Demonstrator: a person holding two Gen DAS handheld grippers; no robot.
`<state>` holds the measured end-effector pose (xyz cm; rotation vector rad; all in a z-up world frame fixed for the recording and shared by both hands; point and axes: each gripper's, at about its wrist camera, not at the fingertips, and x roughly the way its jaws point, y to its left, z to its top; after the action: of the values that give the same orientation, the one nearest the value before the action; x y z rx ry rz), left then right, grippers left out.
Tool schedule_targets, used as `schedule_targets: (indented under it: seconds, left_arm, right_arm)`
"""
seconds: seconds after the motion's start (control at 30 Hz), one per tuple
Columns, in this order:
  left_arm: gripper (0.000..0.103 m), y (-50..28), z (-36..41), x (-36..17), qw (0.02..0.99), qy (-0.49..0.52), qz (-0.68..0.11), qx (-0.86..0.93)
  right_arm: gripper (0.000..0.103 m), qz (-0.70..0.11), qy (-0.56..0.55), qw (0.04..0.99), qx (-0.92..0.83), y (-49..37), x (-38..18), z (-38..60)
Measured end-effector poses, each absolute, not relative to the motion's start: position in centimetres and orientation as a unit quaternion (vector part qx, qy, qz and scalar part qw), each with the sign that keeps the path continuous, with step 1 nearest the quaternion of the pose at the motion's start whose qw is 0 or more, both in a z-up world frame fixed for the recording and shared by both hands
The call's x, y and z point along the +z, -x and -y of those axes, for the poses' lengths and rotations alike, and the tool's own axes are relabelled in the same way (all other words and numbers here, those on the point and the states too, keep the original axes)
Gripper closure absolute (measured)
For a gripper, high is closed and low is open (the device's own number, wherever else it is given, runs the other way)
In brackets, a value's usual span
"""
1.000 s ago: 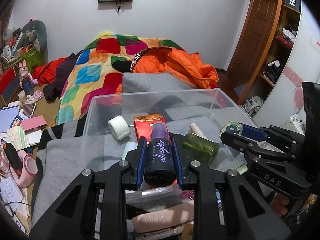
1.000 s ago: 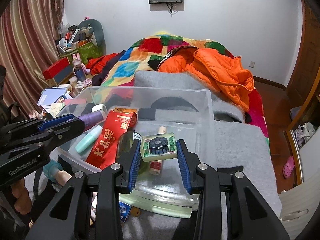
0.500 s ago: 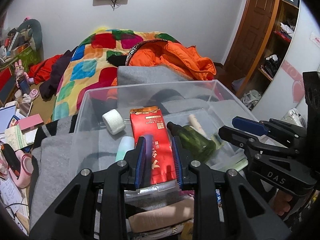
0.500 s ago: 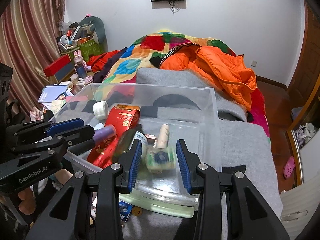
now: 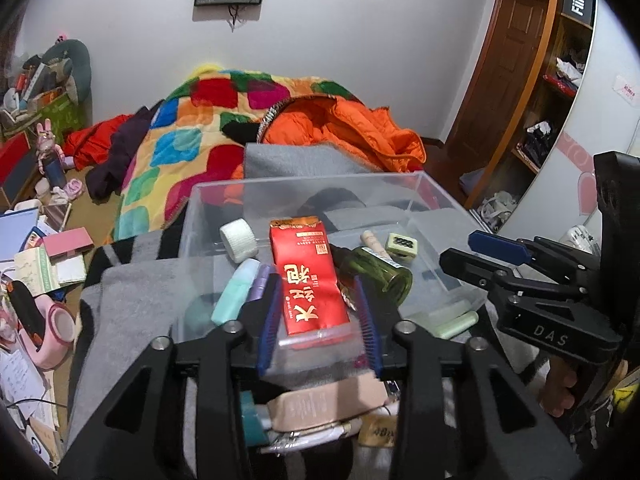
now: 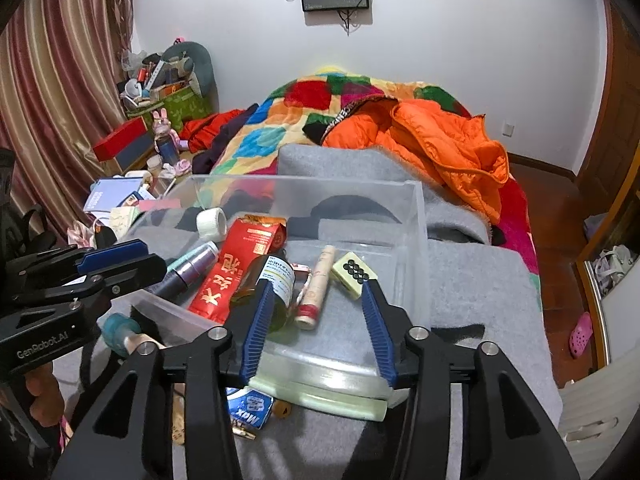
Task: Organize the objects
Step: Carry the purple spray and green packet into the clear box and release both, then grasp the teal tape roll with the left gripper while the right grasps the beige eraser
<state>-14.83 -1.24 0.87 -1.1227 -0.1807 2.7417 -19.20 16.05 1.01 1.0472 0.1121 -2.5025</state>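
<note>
A clear plastic bin (image 5: 320,178) (image 6: 304,178) sits on a grey blanket. Inside it lie a red packet (image 5: 310,276), a green bottle (image 5: 376,272), a white tape roll (image 5: 238,238) and a mint tube (image 5: 236,292). The purple bottle (image 5: 259,280) (image 6: 192,264) rests at the bin's left side and the pale green tile (image 6: 354,272) (image 5: 402,244) at its right, beside a beige tube (image 6: 318,284). My left gripper (image 5: 318,320) hovers over the bin's near edge, jaws opening, nothing between the pads. My right gripper (image 6: 317,324) does the same over the near right corner.
Behind the bin are a patchwork quilt (image 5: 192,136) and an orange jacket (image 6: 440,148). Small items lie in front of the bin: a beige tube (image 5: 320,400) and a blue packet (image 6: 250,406). Boxes and papers (image 5: 44,256) crowd the left; shelves (image 5: 560,80) stand to the right.
Both grippers let go and their jaws widened. The purple bottle left the left gripper and now lies in the bin; the green tile dropped from the right gripper into the bin.
</note>
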Motion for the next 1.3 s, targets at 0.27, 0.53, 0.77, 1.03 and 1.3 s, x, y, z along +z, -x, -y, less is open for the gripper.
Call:
schedule_targets:
  seconds: [0.27,0.53,0.77,1.03,1.3]
  left_arm:
    - [0.047,11.5,2.1,2.3,0.07,0.35,0.047,0.933]
    - [0.047,8.6,3.6,0.5,0.04,0.367,0.045,0.928]
    - [0.047,8.2,4.5,-2.7,0.025,0.403,0.058,0.913]
    - [0.063,9.1,5.3,-5.2,0.031,0.432,0.089,0.897]
    - [0.085,8.7,5.4,-5.3,0.024,0.423,0.091,0.901]
  right_arm:
    - [0.048,-0.049,-0.354,0.222,-0.907,16.2,2.5,-16.4]
    - [0.038,-0.078,-0.359,0.249,-0.896,12.2,1.2,-14.8]
    - [0.038,-0.077,-0.406,0.283,-0.866,10.8,-2.3,-12.7]
    - [0.059,-0.094,-0.427,0.316,-0.842,10.1,-4.7,-10.9]
    - [0.063,-0.1,-0.416,0.311,-0.849,10.3,-4.8,-10.5]
